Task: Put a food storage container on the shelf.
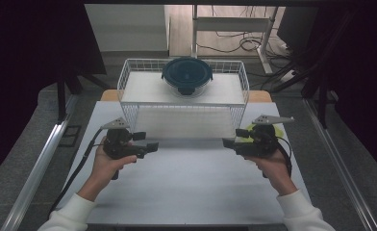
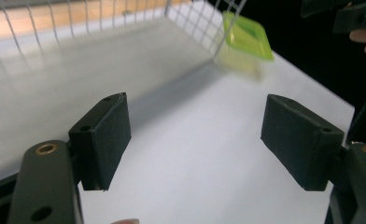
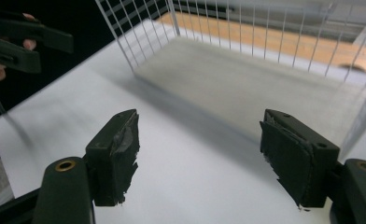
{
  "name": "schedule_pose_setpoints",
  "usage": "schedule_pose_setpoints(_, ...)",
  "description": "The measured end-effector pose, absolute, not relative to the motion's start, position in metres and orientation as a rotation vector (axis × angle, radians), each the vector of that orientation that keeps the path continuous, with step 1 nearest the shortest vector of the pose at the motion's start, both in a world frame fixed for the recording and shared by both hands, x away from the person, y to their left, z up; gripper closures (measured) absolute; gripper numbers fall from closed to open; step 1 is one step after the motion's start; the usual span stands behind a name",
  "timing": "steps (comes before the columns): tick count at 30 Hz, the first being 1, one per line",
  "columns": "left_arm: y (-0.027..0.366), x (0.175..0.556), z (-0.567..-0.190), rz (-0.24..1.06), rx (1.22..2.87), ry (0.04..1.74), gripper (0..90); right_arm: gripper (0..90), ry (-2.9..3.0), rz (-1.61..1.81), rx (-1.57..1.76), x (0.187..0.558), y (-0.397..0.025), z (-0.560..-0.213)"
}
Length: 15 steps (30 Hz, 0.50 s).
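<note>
A round glass container with a dark teal lid [image 1: 187,74] stands on top of a white wire rack [image 1: 129,77] at the back of the white table [image 1: 191,187]. My left gripper [image 1: 152,145] hovers in front of the rack's left leg, open with nothing between its jaws [image 2: 195,140]. My right gripper [image 1: 228,143] faces it from the right, also open and empty [image 3: 200,149]. A small green square piece [image 2: 246,37] lies on the table by the rack's right leg, partly hidden under my right gripper [image 1: 248,131].
The rack's wire side [image 3: 134,42] and the shaded space under its shelf [image 3: 246,84] lie just ahead of both grippers. A wooden board [image 1: 261,96] shows behind the rack. Metal rails [image 1: 37,163] run along both table sides. Desk legs and cables [image 1: 244,43] stand beyond.
</note>
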State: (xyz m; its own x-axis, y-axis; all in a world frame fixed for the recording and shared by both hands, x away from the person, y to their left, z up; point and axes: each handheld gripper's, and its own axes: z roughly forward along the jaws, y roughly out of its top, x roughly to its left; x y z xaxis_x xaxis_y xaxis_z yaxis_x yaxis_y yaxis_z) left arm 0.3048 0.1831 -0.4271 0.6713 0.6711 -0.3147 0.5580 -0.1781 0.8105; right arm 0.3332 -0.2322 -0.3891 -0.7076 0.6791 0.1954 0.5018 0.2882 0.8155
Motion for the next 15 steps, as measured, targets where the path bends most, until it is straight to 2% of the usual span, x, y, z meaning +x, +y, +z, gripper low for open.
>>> schedule_pose_setpoints(10,0.181,0.284,-0.46,0.136,1.949,1.001,23.2,28.4,2.395,1.303,1.155,0.317,-0.252,-0.415)
schedule_pose_setpoints(15,0.179,0.282,-0.463,0.14,1.956,0.999,23.0,28.4,2.398,1.29,1.176,0.317,-0.257,-0.421)
